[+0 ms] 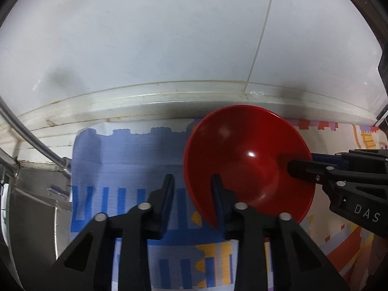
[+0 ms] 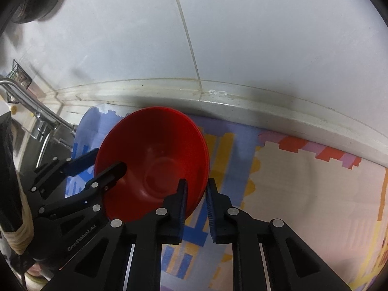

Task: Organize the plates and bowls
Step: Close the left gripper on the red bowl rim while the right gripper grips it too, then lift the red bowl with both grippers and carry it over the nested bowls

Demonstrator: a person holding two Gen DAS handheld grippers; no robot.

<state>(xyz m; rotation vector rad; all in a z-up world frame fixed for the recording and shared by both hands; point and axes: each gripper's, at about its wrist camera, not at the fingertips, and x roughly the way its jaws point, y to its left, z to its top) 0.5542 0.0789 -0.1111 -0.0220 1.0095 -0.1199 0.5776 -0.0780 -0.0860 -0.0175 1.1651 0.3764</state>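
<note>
A glossy red bowl [image 1: 247, 155] [image 2: 155, 160] stands tilted over a patterned cloth, close to the wall ledge. My left gripper [image 1: 191, 179] [image 2: 106, 160] straddles its left rim, one finger inside the bowl and the blue pad of the other against the outside, shut on it. From the opposite side my right gripper [image 2: 196, 186] [image 1: 303, 162] pinches the right rim between its narrow-set pads. In the right wrist view the rim shows a doubled edge, and whether that is a second bowl I cannot tell.
A colourful patterned cloth [image 1: 135, 169] [image 2: 303, 194] covers the counter. A white ledge [image 1: 169, 97] and tiled wall run behind it. To the left are a steel sink [image 1: 31, 194], a tap [image 2: 36, 111] and a wire rack [image 2: 17, 80]. A dark sleeve [image 2: 9, 169] fills the left edge.
</note>
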